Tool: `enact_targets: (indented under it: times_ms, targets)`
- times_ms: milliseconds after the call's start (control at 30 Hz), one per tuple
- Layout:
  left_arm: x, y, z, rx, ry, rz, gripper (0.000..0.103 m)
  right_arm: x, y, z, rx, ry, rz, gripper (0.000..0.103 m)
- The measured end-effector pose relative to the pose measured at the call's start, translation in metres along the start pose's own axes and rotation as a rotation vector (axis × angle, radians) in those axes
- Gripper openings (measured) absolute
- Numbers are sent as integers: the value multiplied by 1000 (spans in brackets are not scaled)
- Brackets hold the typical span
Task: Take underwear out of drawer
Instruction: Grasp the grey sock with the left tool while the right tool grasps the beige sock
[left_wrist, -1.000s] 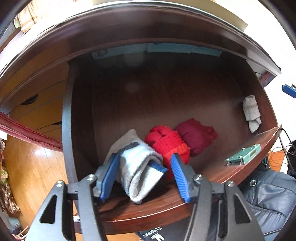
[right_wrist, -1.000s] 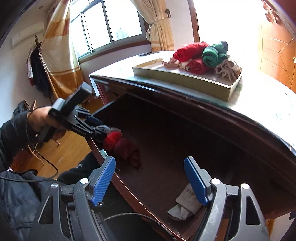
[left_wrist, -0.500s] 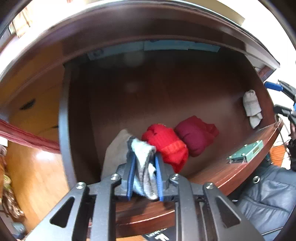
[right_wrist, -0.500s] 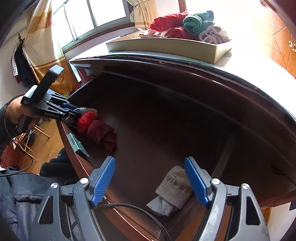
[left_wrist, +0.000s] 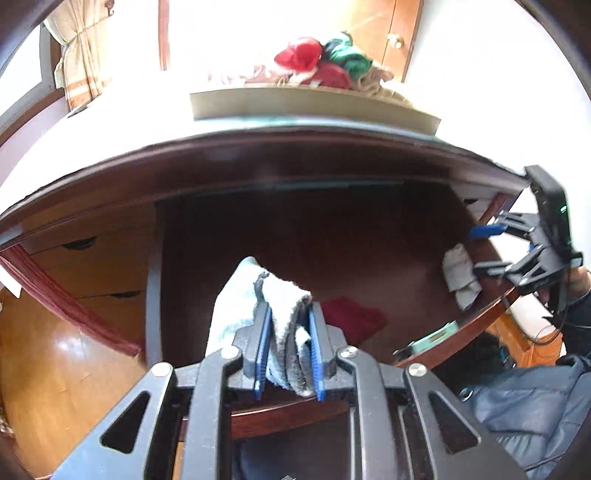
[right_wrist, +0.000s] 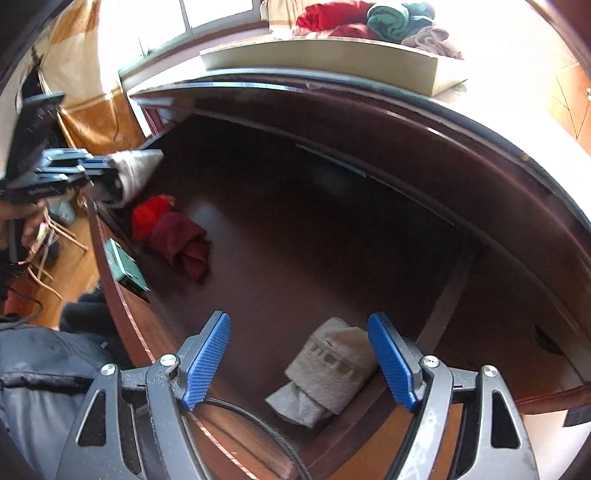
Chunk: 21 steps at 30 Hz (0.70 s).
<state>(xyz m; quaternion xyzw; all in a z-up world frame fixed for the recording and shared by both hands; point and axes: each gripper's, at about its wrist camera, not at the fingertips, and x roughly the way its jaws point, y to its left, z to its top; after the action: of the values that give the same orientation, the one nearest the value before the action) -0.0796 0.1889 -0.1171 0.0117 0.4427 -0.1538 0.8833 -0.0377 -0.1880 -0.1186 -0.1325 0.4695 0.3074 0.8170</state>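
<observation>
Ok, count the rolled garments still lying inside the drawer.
3: a red roll and a dark red roll touching near the front left, and a beige roll at the front right, between the open right gripper fingers. None appears hidden.

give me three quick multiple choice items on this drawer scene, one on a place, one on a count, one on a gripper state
1. Where is the beige rolled garment?
A. on the tray on top
B. in the drawer, between the right gripper's open jaws
C. on the floor

2. How many reddish garments lie in the drawer?
A. two
B. none
C. five

3. What state is the left gripper in?
A. wide open, empty
B. out of view
C. shut on the white-grey garment

Answers:
1 B, it lies at the drawer's near corner, untouched by the pads.
2 A, a bright red roll and a dark red roll.
3 C, both pads press the cloth.
</observation>
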Motion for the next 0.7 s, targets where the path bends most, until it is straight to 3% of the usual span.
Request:
enact_targets:
  times_ms: [267,533,700]
  targets:
    - [5,-26,7,-17,-88,-50,18,15,5,4,-75,95,-41,78]
    - [5,-37,6,-13,-109,-82,18,28,9,18,-163,210,-55,54]
    - [5,-40,7,5,-109,-89,18,34,11,26,-247,294,-65,51]
